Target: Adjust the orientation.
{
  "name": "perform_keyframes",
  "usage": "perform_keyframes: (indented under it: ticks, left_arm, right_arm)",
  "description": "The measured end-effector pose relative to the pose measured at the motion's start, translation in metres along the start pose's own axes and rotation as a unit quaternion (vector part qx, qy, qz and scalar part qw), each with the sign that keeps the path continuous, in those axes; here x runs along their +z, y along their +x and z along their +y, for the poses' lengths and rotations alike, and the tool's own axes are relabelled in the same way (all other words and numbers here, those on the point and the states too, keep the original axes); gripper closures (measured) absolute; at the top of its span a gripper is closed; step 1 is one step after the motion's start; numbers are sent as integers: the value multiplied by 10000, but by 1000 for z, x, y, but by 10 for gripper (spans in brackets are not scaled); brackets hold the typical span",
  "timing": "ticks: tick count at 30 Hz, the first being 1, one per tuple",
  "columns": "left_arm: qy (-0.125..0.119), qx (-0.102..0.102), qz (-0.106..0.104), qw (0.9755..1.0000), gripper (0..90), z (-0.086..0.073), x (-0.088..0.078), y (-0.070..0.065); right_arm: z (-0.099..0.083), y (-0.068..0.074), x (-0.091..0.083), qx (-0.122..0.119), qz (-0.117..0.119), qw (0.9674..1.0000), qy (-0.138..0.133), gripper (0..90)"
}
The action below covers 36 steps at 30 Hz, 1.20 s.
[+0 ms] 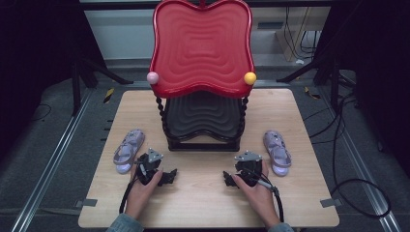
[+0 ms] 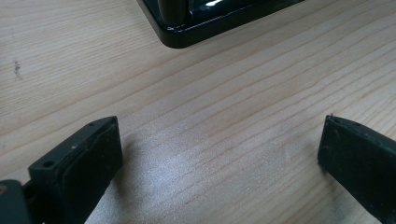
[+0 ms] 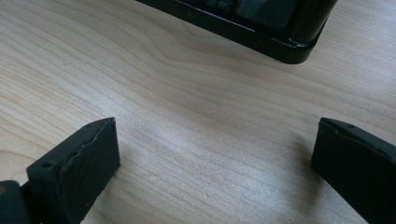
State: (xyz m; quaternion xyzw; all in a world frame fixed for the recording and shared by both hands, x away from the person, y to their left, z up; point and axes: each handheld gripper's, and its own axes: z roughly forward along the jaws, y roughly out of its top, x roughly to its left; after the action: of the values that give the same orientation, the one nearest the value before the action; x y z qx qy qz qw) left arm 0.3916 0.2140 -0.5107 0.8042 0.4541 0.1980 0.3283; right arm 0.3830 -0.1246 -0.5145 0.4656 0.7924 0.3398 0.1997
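While both hands rest low on the table (image 1: 203, 203), the high view is read first: the left tongs (image 1: 167, 177) and the right tongs (image 1: 231, 179) are held near the lower middle of the frame, their tips turned toward each other with bare wood between them. A lilac sandal (image 1: 128, 151) is laid at centre left, just beside the left hand (image 1: 143, 186), and its mate, the second sandal (image 1: 277, 152), at centre right, just beside the right hand (image 1: 255, 186). Neither is touched. The pair is judged to be what the tongs are meant for, each shoe on its own side so that each hand can reach one. Between them a two-tier rack (image 1: 202, 140) is stood, its red upper tray (image 1: 202, 46) tilted up and flanked by a pink knob (image 1: 153, 77) and a yellow knob (image 1: 250, 78); its black base would block any straight path across.

In the left gripper view the jaws are seen spread wide over bare wood, nothing between them, with a corner of the rack base (image 2: 187, 35) at the top.

In the right gripper view the jaws are likewise spread wide and empty, the rack base (image 3: 280, 44) lying across the upper right.
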Motion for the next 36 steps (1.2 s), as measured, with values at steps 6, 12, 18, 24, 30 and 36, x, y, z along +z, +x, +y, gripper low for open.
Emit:
perform_keyframes:
  ticks: [6, 12, 18, 24, 30, 36]
  left_arm:
    - [342, 90, 4, 9994, 41, 12, -15, 6]
    - [388, 277, 222, 9986, 35, 43, -57, 22]
    - [579, 206, 409, 9973, 46, 56, -76, 47]
    - [764, 129, 574, 9953, 57, 59, -91, 74]
    - [773, 37, 626, 9950, 102, 58, -97, 86]
    - [800, 40, 779, 9937, 125, 58, -102, 96]
  right_arm:
    - [0, 0, 0, -1, 1, 10000, 0, 12]
    - [0, 0, 0, -12, -13, 10000, 10, 12]
    - [-1, 0, 0, -35, -9, 10000, -7, 12]
    - [-1, 0, 0, -36, -7, 10000, -9, 12]
    - [-1, 0, 0, -38, -4, 10000, -8, 12]
    - [-1, 0, 0, -44, 5, 10000, -9, 12]
